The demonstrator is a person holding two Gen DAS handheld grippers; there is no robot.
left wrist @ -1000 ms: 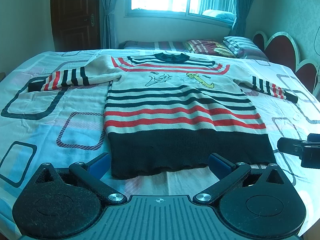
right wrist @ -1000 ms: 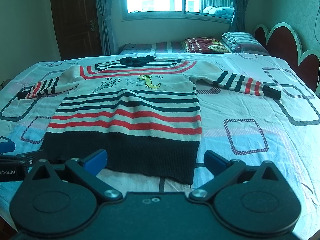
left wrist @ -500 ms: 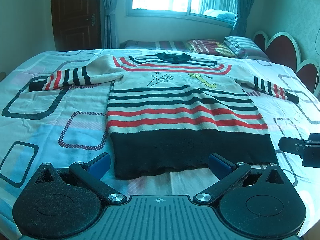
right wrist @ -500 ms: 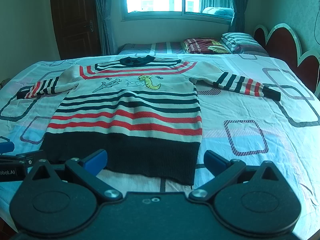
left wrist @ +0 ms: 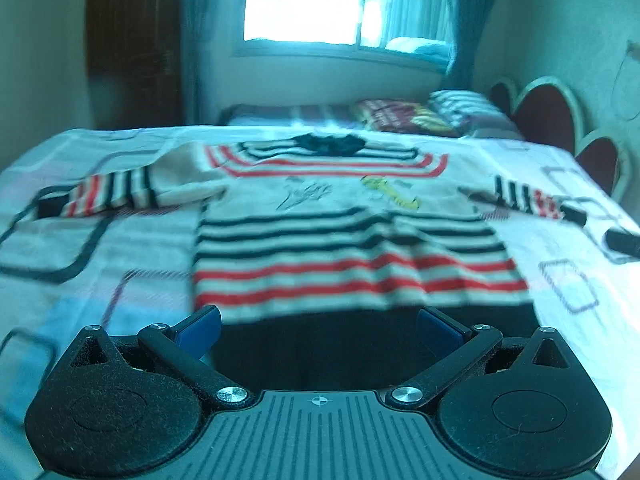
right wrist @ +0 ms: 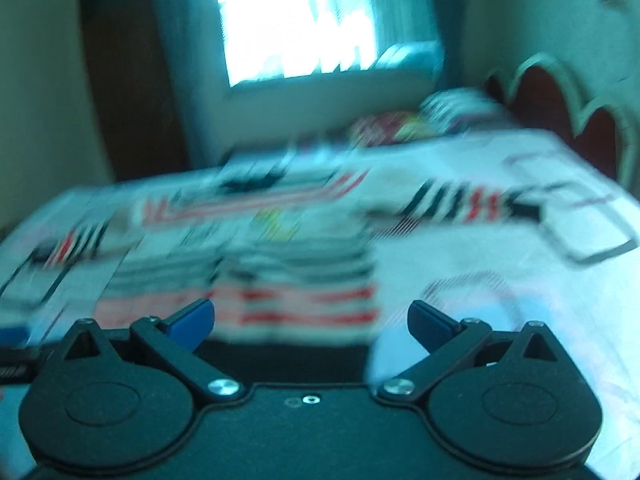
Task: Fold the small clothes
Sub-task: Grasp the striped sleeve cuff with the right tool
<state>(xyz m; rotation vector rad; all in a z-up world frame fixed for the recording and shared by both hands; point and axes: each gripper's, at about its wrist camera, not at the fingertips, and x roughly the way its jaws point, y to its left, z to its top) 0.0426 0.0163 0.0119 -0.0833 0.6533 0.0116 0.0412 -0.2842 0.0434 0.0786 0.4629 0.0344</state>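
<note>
A small striped sweater (left wrist: 352, 256) lies flat on the bed, cream with red and black stripes, a black hem and a black collar, sleeves spread to both sides. My left gripper (left wrist: 319, 326) is open, its blue fingers straddling the black hem (left wrist: 320, 344) low over the cloth. My right gripper (right wrist: 311, 325) is open too, low over the sweater's (right wrist: 296, 280) right hem corner; this view is blurred. The right gripper's tip (left wrist: 622, 240) shows at the far right in the left wrist view.
The bed sheet (left wrist: 80, 248) is white with rectangle prints. Pillows and folded bedding (left wrist: 436, 118) lie at the far end under the window. A red scalloped headboard (left wrist: 560, 120) runs along the right. A dark door (left wrist: 132, 48) stands far left.
Both grippers have moved forward and lower over the sweater's hem, which now lies between their fingers. Both views have gone blurry with the motion. Both stay open.
</note>
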